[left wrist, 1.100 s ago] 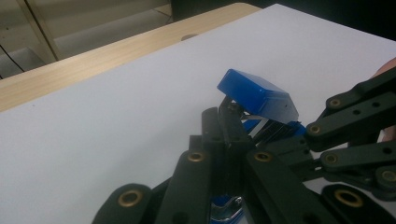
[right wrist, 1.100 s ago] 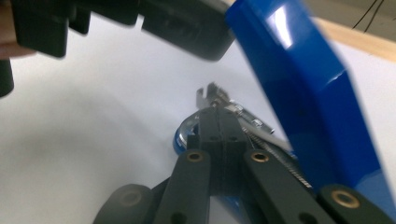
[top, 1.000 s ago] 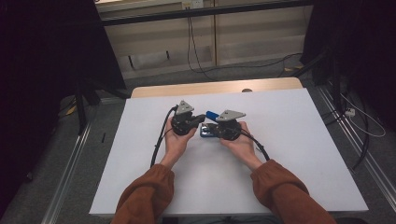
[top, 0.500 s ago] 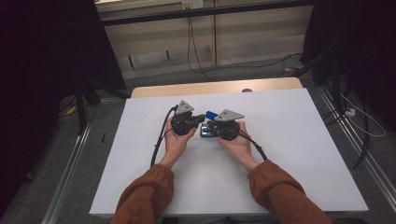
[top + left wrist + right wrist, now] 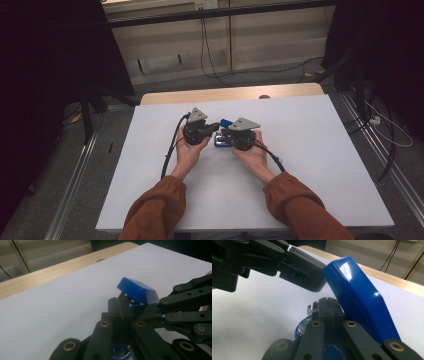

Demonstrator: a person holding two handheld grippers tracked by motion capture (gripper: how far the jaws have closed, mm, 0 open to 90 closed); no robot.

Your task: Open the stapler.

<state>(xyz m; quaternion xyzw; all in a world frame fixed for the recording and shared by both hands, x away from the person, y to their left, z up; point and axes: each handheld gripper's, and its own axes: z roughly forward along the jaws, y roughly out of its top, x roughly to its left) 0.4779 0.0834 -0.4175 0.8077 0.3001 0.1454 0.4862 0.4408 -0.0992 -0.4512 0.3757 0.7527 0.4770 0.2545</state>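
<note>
A blue stapler point(image 5: 220, 141) lies at the middle of the white table point(image 5: 320, 150) with its blue lid point(image 5: 137, 291) tipped up. In the left gripper view my left gripper point(image 5: 120, 307) has its jaws together, tips just under the raised lid. My right gripper point(image 5: 327, 303) also has its jaws together, over the stapler's body beside a bare metal part point(image 5: 312, 309), with the lid point(image 5: 359, 297) leaning past it. The left gripper point(image 5: 305, 271) touches the lid's end. I cannot tell whether either pinches anything. From above, the left gripper point(image 5: 217, 126) and right gripper point(image 5: 226, 134) meet over the stapler.
A wooden strip point(image 5: 230, 94) runs along the table's far edge. Cables point(image 5: 170, 150) trail from both grippers toward the person. Two forearms in rust-brown sleeves point(image 5: 155, 215) come in from the near edge. Dark stands and floor cables flank the table.
</note>
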